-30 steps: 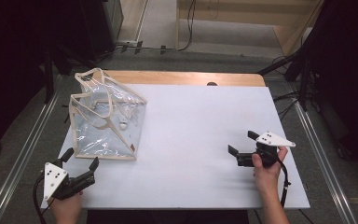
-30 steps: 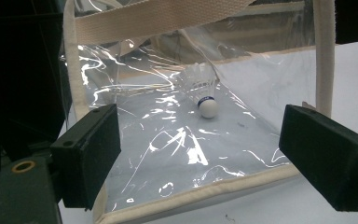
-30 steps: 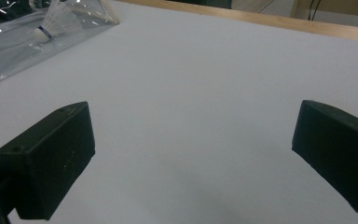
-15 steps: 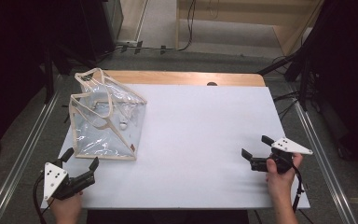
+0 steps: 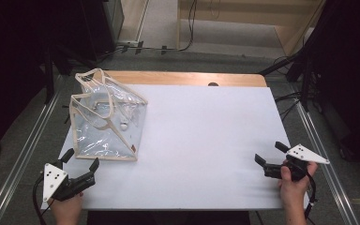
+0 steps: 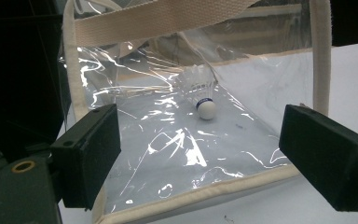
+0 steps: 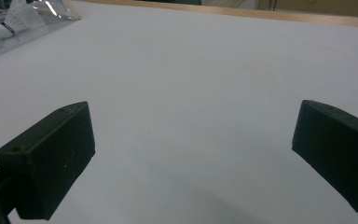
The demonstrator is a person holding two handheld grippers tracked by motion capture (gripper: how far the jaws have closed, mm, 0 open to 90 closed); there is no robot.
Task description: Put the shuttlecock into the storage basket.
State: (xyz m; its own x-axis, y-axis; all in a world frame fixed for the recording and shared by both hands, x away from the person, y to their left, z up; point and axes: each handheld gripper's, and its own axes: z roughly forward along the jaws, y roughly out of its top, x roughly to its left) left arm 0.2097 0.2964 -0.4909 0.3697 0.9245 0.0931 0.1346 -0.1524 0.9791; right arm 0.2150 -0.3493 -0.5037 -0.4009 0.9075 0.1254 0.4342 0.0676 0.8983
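A clear plastic tote bag (image 5: 104,123) with cream fabric trim and handles lies at the table's left. Inside it rests a white shuttlecock (image 6: 203,97) with a blue band, seen through the plastic; the shuttlecock (image 7: 16,19) also appears far off in the right gripper view. My left gripper (image 5: 80,160) is open at the near left corner, just in front of the bag's bottom edge (image 6: 200,196), jaws wide apart with nothing between them. My right gripper (image 5: 270,153) is open near the table's right front edge, over bare white surface, holding nothing.
The white tabletop (image 5: 206,140) has a wooden strip (image 5: 187,78) along its far edge. Metal rails (image 5: 23,154) run along both sides of the table. Cables lie on the floor beyond the far edge.
My right gripper has drawn back toward the right front corner of the table. The left gripper and the bag have stayed put.
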